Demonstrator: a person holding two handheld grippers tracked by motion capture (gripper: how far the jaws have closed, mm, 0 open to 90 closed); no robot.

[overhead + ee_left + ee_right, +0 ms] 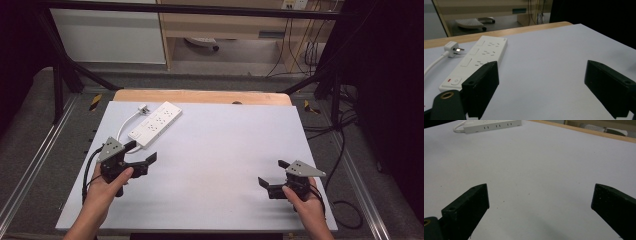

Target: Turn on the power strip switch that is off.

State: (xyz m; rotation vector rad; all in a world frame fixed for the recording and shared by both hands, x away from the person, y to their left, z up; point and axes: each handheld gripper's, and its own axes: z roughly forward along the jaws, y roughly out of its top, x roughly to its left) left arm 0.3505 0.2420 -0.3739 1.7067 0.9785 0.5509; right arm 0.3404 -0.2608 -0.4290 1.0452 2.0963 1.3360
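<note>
A white power strip (155,124) lies at the back left of the white table top (215,150), its white cable curling to a plug (144,108) beside its far end. My left gripper (141,152) hovers just in front of the strip's switch end, jaws open and holding nothing. In the left gripper view the strip (477,61) and plug (452,48) lie behind the left jaw of my left gripper (541,75). My right gripper (273,173) is at the front right, open over bare table. The right gripper view has the strip (491,126) far off beyond my right gripper (540,197).
A wooden edge (200,96) runs along the back of the table. Black frame bars (65,70) stand at the back corners. Dark cables (345,150) trail on the floor at the right. A wooden cabinet (225,25) stands beyond the table.
</note>
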